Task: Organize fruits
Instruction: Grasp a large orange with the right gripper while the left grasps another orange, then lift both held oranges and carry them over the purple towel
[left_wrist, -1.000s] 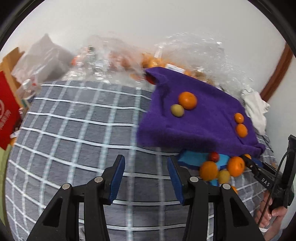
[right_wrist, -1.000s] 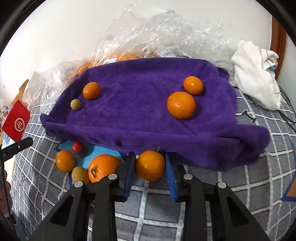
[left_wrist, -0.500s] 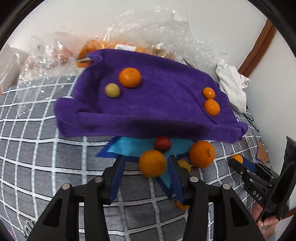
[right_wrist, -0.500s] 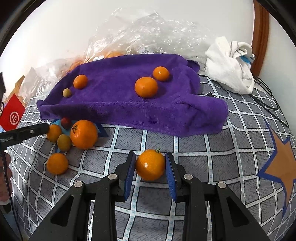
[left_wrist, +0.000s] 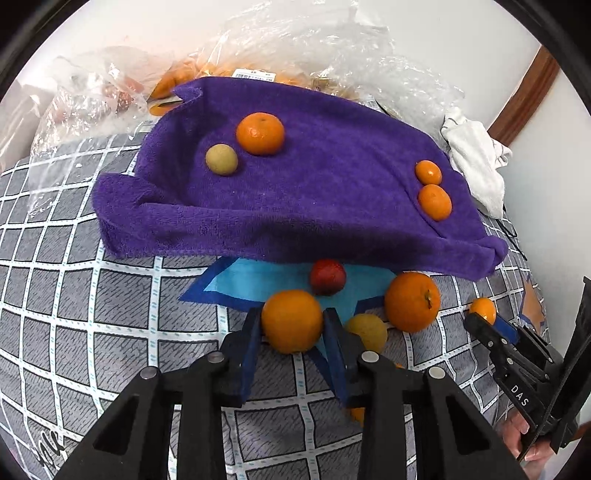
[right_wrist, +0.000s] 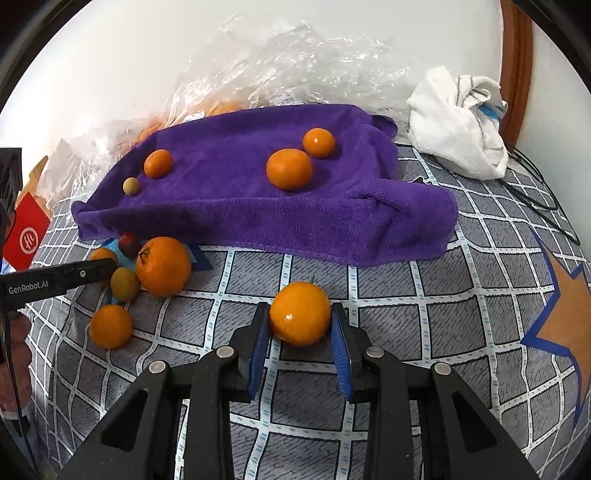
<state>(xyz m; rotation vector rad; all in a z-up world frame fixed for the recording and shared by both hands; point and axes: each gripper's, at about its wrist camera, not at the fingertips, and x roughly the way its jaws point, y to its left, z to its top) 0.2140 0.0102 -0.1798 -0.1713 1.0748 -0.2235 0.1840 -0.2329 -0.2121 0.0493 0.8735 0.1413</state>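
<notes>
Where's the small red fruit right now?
In the left wrist view the small red fruit sits on the blue patch just below the purple towel's front edge, directly behind the orange between the left gripper's fingers.

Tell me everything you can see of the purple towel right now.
The purple towel is a plush, fuzzy cloth spread over the grey checked cover, rumpled, its near edge folded into a thick roll. Four fruits rest on it: three oranges and one small yellow-green fruit. Clear plastic bags lie behind it, and a white cloth lies just beyond one far corner. Its near edge overhangs a blue patch with loose fruit. Neither gripper touches it.
</notes>
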